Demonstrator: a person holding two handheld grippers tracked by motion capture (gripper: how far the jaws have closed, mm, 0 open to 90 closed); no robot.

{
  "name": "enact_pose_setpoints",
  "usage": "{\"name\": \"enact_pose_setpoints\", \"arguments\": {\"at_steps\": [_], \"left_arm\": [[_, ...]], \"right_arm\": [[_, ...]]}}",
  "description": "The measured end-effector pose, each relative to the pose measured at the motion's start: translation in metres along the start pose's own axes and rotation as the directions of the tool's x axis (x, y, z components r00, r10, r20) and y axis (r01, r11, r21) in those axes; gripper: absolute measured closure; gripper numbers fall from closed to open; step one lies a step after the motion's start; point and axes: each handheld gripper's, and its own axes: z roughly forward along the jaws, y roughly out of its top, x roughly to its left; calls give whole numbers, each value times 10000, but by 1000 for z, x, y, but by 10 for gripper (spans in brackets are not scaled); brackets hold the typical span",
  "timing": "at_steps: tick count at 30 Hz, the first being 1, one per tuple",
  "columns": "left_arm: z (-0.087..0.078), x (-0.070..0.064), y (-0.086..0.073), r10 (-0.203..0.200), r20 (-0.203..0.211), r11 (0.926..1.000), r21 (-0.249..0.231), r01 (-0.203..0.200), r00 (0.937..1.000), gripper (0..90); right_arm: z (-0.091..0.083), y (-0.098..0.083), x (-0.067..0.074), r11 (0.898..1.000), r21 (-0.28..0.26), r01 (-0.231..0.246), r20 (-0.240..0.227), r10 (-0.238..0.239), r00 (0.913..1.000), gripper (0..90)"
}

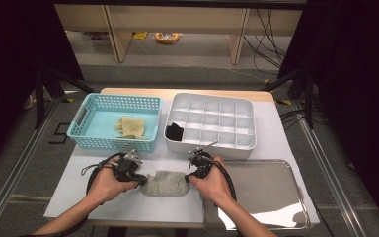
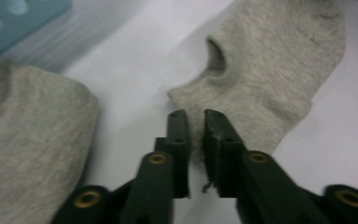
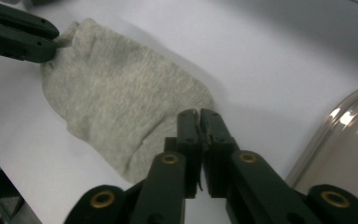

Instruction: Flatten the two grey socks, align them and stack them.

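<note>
The left gripper has its jaws clenched on the left edge of the grey sock; in the left gripper view the fabric edge is pinched between the two black pads. In that view a second piece of grey fabric lies to the left of the jaws, apart from them; whether it is another sock I cannot tell. The grey sock lies flat on the white table, stretched between the two grippers. The right gripper is also grasping it: its jaws stand almost together on the sock's right edge, with the cloth caught between them.

To do this step well, I judge that both grips should keep only the edge, not a thick fold, and both hands should move together, so that the sock stays flat and does not slip out from one side. The silver tray is just to the right of the right gripper, and the white divided box is beyond both grippers, with the blue basket beyond the left one.

No brand, label or readable writing can be seen on the sock or on the containers.
</note>
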Motion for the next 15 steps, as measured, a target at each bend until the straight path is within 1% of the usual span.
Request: {"name": "enact_pose_setpoints", "arguments": {"at_steps": [1,2,3,4,5,6,7,8,9,10,11,12,13,14,15], "left_arm": [[-2,0,0,-45,32,9999,-155,45,10000,785],[-15,5,1,128,95,9994,-312,-125,9999,669],[-20,6,0,-206,-10,9965,-813,204,9998,626],[-20,6,0,-206,-10,9965,-813,204,9998,582],[-28,10,0,-437,-160,9927,-1132,416,9989,547],[-39,18,-2,-921,-245,9845,-1522,874,9954,534],[-39,18,-2,-921,-245,9845,-1522,874,9954,522],[-44,25,-4,-1155,-361,9809,-1619,1083,9927,522],[-50,34,-7,-1486,-577,9757,-1710,1369,9872,510],[-53,42,-11,-1711,-744,9717,-1776,1558,9824,502],[-55,47,-13,-1948,-914,9685,-1751,1768,9766,500],[-56,54,-16,-2098,-1069,9669,-1705,1899,9719,497],[-57,61,-19,-2276,-1142,9639,-1671,2071,9670,496],[-57,70,-25,-2620,-1103,9567,-1599,2431,9587,498],[-57,73,-27,-2744,-1086,9538,-1574,2560,9555,500]], "right_arm": [[0,0,0,10000,0,0,0,0,10000,845],[-3,0,0,9997,-257,-26,-174,22,9998,801],[-6,0,0,9992,-379,132,-147,-137,9998,791],[-6,0,0,9992,-379,132,-147,-137,9998,791],[-14,0,1,9977,-627,-246,-61,243,9997,775],[-17,1,1,9970,-699,-324,39,327,9995,771],[-20,1,0,9962,-820,-281,83,289,9995,765],[-20,1,0,9962,-820,-281,83,289,9995,765],[-23,0,-1,9949,-924,-396,-50,393,9992,761],[-25,-1,-4,9939,-1094,-149,-11,149,9999,758],[-27,-2,-4,9931,-1083,-447,-73,441,9990,755],[-27,-2,-6,9931,-1152,-219,74,229,9997,752],[-28,-4,-6,9934,-1071,-413,23,418,9991,752],[-28,-6,-8,9929,-1158,-290,9,293,9996,750],[-28,-6,-8,9938,-1053,-359,137,376,9992,749]]}}
